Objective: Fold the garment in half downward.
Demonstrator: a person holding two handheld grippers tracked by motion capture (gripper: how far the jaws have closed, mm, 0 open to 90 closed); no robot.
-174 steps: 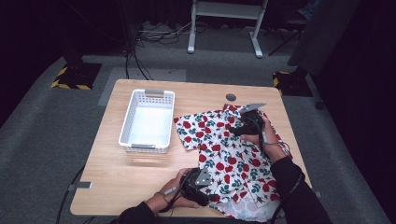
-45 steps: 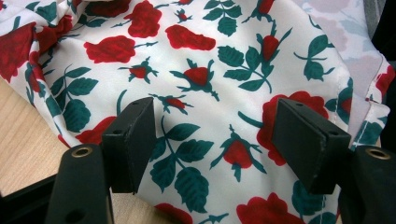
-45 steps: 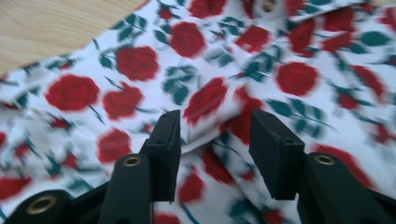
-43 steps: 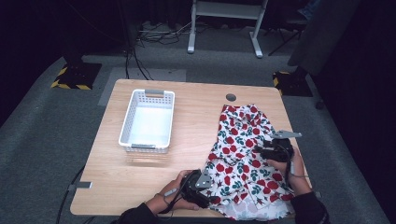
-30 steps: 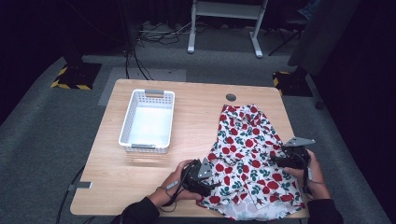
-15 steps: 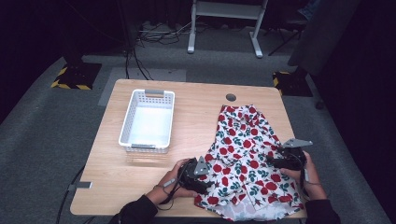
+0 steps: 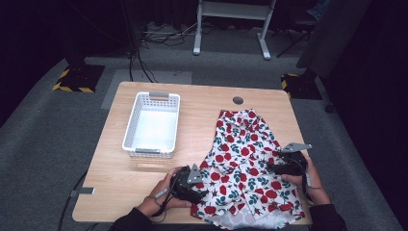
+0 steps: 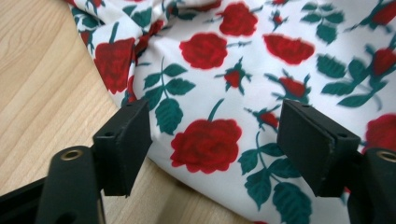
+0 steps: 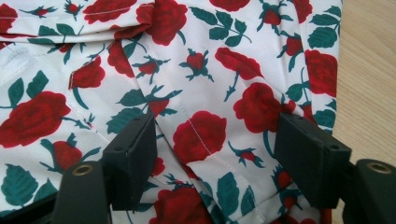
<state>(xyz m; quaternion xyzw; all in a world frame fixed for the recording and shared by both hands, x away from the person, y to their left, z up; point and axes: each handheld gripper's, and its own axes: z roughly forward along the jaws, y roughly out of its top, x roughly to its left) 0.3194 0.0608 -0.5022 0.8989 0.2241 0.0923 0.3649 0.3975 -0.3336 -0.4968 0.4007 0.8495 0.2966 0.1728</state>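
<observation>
From above we see the shirt (image 7: 248, 168), white with red roses and green leaves, spread over the right half of the desk (image 7: 202, 103), its near hem at the desk's front edge. The left tool (image 7: 198, 186) sits at the shirt's near left edge, the right tool (image 7: 275, 168) on its right side. Our left tool's own view adds the detail: both jaws stand wide apart over a rose print, the cloth's edge and bare wood under the left jaw, and the jaws have just been opening with nothing pinched. In the right tool's view the jaws have likewise been opening and stand apart over a stitched seam and fold, gripping nothing, with bare desk to the right. Both hands come in low from the near edge. A white basket (image 7: 153, 123) stands well apart to the left; a dark round hole (image 7: 237, 100) lies beyond the shirt.
</observation>
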